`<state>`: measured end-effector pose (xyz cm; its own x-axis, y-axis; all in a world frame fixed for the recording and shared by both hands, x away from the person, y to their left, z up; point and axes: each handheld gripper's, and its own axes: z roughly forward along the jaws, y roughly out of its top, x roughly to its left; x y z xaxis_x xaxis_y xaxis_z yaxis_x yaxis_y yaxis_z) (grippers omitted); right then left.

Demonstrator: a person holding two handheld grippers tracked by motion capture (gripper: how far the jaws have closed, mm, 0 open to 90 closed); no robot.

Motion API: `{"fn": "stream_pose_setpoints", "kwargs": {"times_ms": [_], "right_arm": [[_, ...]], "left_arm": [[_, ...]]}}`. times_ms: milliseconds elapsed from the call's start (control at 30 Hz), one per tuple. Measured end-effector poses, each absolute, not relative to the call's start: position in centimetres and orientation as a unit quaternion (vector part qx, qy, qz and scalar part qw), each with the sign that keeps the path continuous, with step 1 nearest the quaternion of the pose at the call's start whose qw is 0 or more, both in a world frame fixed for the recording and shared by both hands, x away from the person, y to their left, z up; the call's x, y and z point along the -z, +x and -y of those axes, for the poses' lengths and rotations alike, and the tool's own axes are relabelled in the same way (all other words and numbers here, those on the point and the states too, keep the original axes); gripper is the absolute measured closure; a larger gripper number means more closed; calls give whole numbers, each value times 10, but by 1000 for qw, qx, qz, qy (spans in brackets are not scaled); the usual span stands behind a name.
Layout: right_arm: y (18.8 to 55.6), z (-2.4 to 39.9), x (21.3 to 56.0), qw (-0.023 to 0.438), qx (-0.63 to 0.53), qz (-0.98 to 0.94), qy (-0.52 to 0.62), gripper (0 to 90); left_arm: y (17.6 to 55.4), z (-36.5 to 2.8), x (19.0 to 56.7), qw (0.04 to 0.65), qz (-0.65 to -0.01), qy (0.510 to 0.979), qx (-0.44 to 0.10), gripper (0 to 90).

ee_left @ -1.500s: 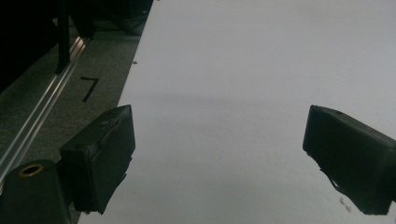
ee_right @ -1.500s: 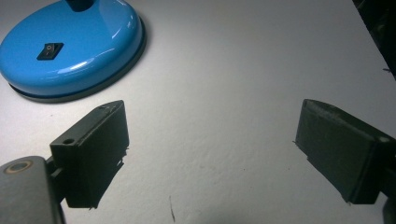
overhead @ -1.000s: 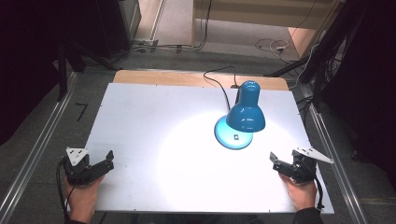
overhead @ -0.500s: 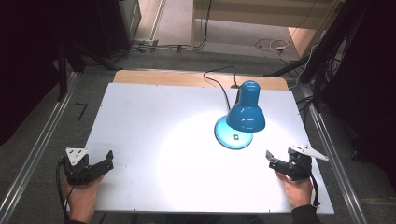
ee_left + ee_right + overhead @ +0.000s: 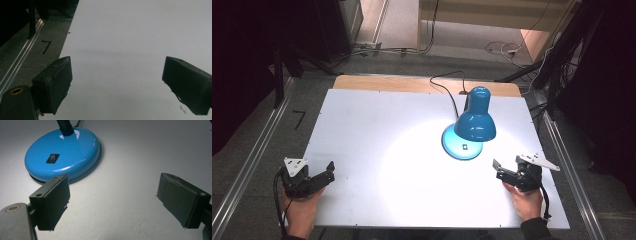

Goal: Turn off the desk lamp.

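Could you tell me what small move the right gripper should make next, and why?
Probably ease the right gripper forward toward the lamp base: the lamp is lit, its switch sits just ahead, and the jaws stand open and empty.

grey floor [image 5: 272, 135], dark surrounds, metal rail [image 5: 247, 170]

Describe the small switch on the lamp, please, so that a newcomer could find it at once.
On the white table, toward its far right, stands a blue desk lamp that throws a pool of light on the tabletop. Its round blue base lies under the shade, and the black rocker switch sits on top of that base, the one dark rectangle on the glossy blue.
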<state>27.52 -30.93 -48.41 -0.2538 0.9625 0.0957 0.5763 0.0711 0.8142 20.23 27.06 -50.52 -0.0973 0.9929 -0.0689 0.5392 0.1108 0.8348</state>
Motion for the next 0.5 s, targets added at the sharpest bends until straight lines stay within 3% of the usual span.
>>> {"fn": "stream_pose_setpoints", "kwargs": {"times_ms": [500], "right_arm": [[283, 298, 485, 244, -388, -697, 551, 97]], "left_arm": [[203, -270, 505, 341, -661, 580, -332, 97]]}}
